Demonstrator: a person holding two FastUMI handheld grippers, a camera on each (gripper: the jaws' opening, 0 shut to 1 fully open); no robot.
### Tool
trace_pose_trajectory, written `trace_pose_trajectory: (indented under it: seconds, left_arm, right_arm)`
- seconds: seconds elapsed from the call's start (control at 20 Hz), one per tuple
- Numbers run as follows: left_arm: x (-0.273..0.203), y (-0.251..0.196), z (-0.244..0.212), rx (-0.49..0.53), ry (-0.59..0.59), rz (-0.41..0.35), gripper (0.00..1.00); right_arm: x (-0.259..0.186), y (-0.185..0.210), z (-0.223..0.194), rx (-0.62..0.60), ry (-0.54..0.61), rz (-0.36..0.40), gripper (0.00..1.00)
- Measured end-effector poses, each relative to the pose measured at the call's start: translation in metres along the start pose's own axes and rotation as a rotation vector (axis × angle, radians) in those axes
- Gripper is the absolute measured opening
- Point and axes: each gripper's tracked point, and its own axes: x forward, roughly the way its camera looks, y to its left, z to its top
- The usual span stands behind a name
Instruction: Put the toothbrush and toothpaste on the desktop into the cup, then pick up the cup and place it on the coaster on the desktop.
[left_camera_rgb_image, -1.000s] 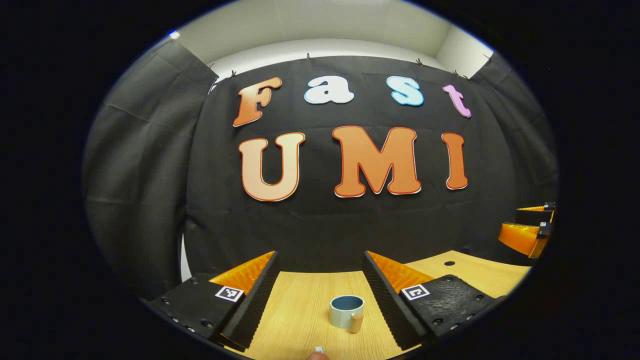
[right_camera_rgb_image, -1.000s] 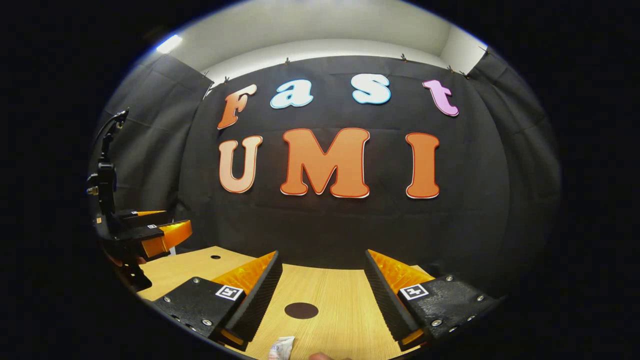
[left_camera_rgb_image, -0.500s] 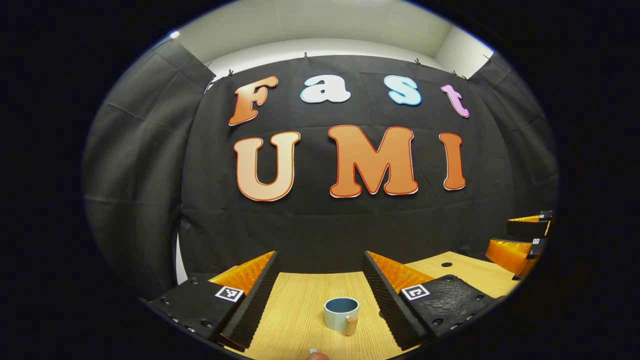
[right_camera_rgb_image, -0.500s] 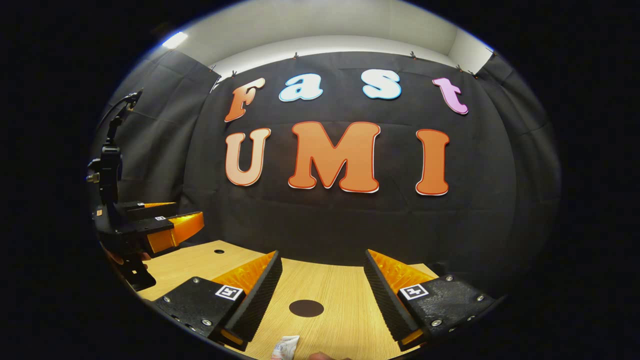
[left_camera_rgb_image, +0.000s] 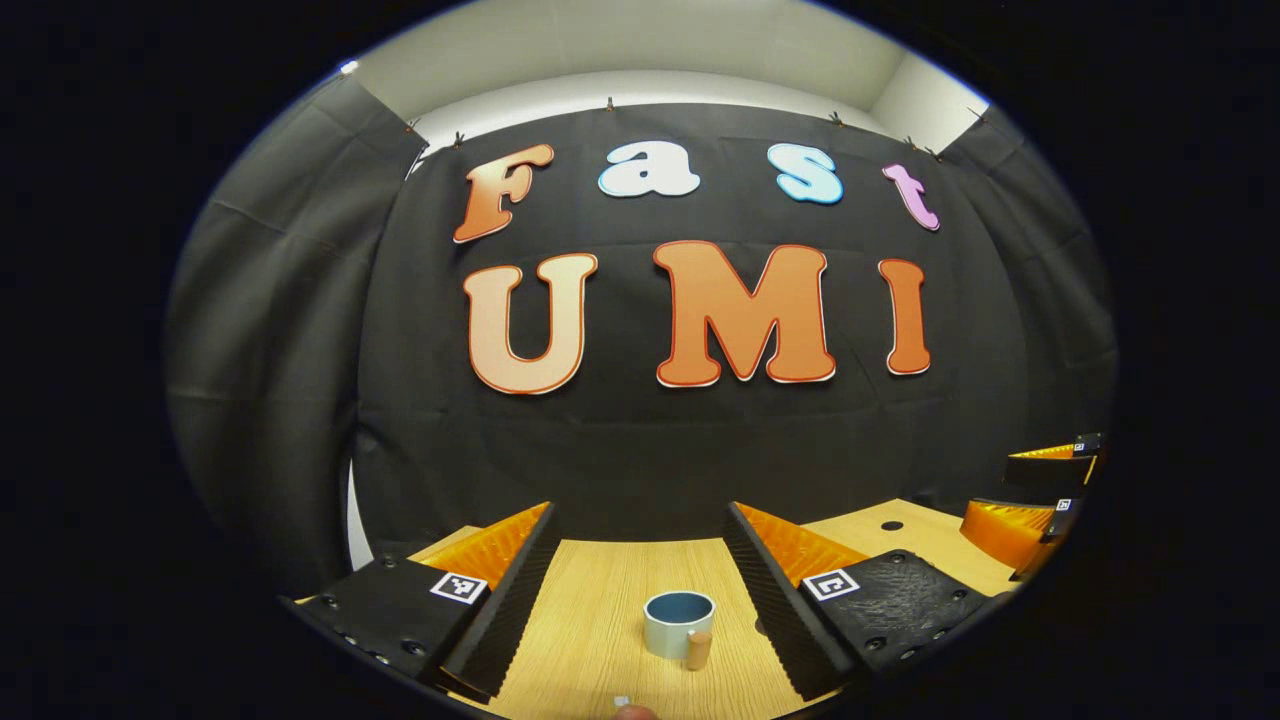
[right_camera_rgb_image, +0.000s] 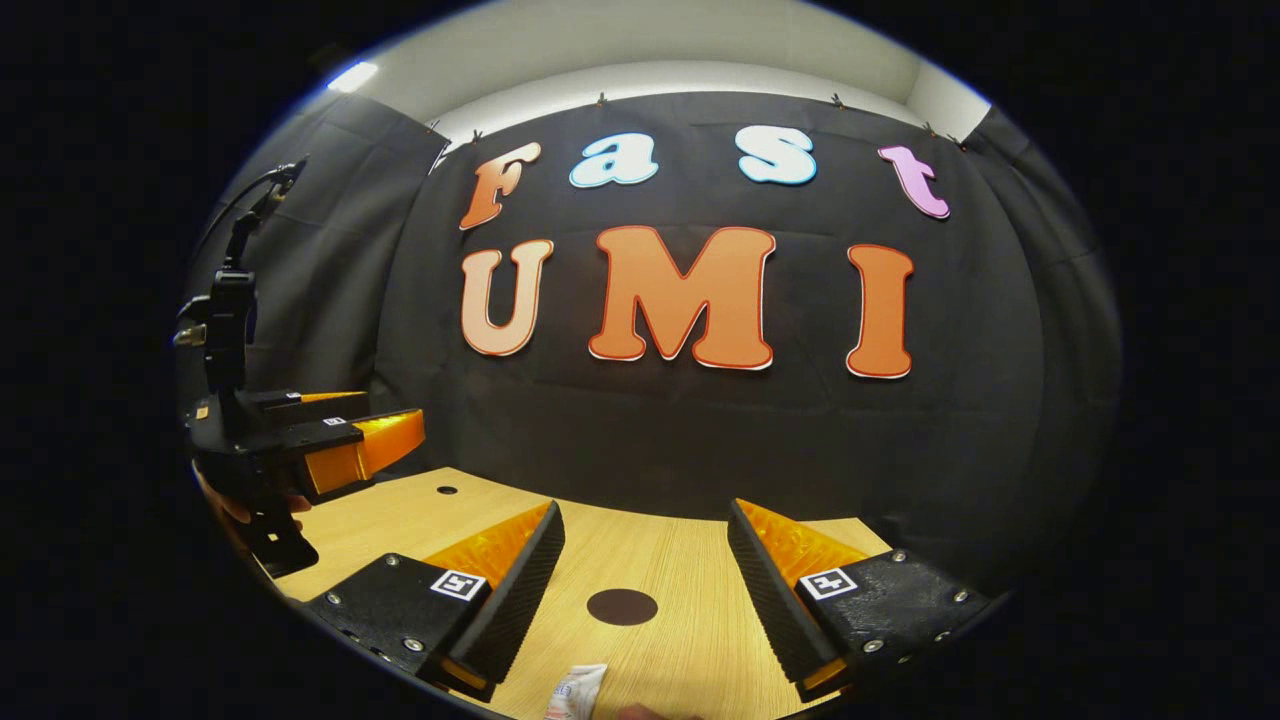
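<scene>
On the tabletop (left_camera_rgb_image: 600, 620), in the left gripper view, the cup (left_camera_rgb_image: 679, 623) is seen standing upright between the spread fingers of the left hand-held gripper (left_camera_rgb_image: 640, 600), touched by neither. Its wall is smooth and pale, its inside blue, and a rounded wooden handle is carried on the near side. A small white tip, perhaps the toothbrush (left_camera_rgb_image: 621, 702), is cut off at the lower edge; what it is cannot be told for sure. The right hand-held gripper (left_camera_rgb_image: 1040, 490) is glimpsed far right, above the wood-grain board.

Across the right gripper view, the coaster (right_camera_rgb_image: 621, 606) is shown as a flat dark disc lying between the parted, empty fingers of the right hand-held gripper (right_camera_rgb_image: 645, 590). The toothpaste (right_camera_rgb_image: 575, 690), a soft white tube with a crimped end, lies at the near edge, well apart from the coaster. The left hand-held gripper is seen at the left, raised above the tabletop, fingers apart.

Nothing is held yet, so both items are judged to be awaiting pickup. The light cup could be tipped if its rim or handle is knocked by ridged pads. The soft tube could be squashed or could slip from a skewed grip, and a thin brush lying flat may be missed against the smooth wood.
</scene>
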Motion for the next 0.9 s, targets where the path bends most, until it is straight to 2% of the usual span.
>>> trace_pose_trajectory:
  seconds: [0.5,0.7,0.9]
  left_arm:
    - [0.002,0.012,-0.081,-0.042,0.271,0.000,0.99]
    - [-0.012,0.019,-0.124,-0.046,0.411,-0.004,0.99]
    - [-0.024,0.023,-0.163,-0.097,0.568,0.000,0.99]
  right_arm:
    - [0.003,0.006,-0.077,0.078,0.227,0.015,0.98]
    - [-0.002,0.010,-0.101,0.103,0.301,0.027,0.98]
    - [-0.008,0.015,-0.128,0.114,0.396,0.023,0.98]
